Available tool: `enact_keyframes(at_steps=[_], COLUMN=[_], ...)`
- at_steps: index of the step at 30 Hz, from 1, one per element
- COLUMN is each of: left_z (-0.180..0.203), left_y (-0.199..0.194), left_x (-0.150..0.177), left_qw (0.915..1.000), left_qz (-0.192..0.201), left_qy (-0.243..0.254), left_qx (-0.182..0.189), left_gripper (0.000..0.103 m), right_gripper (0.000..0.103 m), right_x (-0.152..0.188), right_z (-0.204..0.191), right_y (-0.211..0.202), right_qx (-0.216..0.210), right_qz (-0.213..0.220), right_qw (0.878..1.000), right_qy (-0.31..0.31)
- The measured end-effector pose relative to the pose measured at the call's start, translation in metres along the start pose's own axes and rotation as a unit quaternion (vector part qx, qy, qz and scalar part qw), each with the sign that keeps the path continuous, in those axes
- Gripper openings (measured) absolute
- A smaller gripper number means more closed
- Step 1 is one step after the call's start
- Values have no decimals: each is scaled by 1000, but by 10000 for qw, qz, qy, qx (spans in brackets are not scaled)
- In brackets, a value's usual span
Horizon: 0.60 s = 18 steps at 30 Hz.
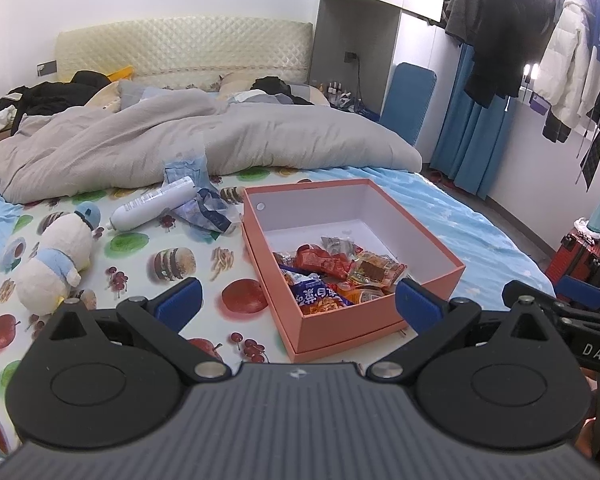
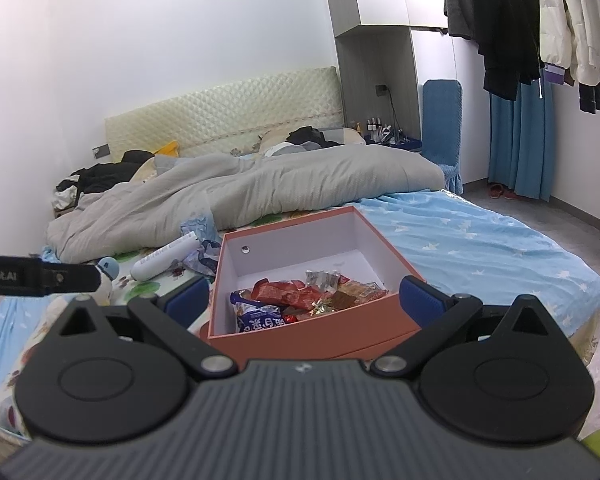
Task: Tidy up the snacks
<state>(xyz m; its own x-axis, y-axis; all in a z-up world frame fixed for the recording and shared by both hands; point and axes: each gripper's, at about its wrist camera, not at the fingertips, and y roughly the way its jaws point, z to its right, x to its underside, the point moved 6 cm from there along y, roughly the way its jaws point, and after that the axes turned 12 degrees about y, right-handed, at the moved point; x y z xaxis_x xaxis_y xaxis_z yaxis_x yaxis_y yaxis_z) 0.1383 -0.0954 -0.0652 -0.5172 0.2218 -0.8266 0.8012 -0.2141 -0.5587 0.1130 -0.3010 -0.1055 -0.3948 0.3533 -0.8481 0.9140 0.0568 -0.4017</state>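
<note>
— Where did the snacks sit?
— Heaped in the near corner of the salmon-pink cardboard box (image 1: 380, 312) on the food-print bedsheet (image 1: 148, 240): crinkly foil snack packets (image 1: 332, 276).
— The claws?
— Left gripper (image 1: 298, 304) and right gripper (image 2: 304, 300) both gaped, released, empty.

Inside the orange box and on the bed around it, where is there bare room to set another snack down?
Inside the orange box, the far half of the white floor is bare; the snack packets crowd the near corner. Right of the box, the blue star sheet is bare. Left of it, the white bottle, crumpled wrappers and plush toy crowd the bed.
</note>
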Motion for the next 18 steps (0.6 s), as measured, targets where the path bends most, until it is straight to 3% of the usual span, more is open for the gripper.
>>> enact_keyframes(at_steps=[18], left_z=[2], left_y=[0], left_x=[1], left_qw=[10000], left_qz=[-10], left_qy=[-24], left_qx=[60], left_gripper=[103], right_gripper=[103], right_x=[1], right_z=[-2], right_y=[-1], right_qx=[-5], right_qz=[4], right_qw=[10000], right_qy=[-33])
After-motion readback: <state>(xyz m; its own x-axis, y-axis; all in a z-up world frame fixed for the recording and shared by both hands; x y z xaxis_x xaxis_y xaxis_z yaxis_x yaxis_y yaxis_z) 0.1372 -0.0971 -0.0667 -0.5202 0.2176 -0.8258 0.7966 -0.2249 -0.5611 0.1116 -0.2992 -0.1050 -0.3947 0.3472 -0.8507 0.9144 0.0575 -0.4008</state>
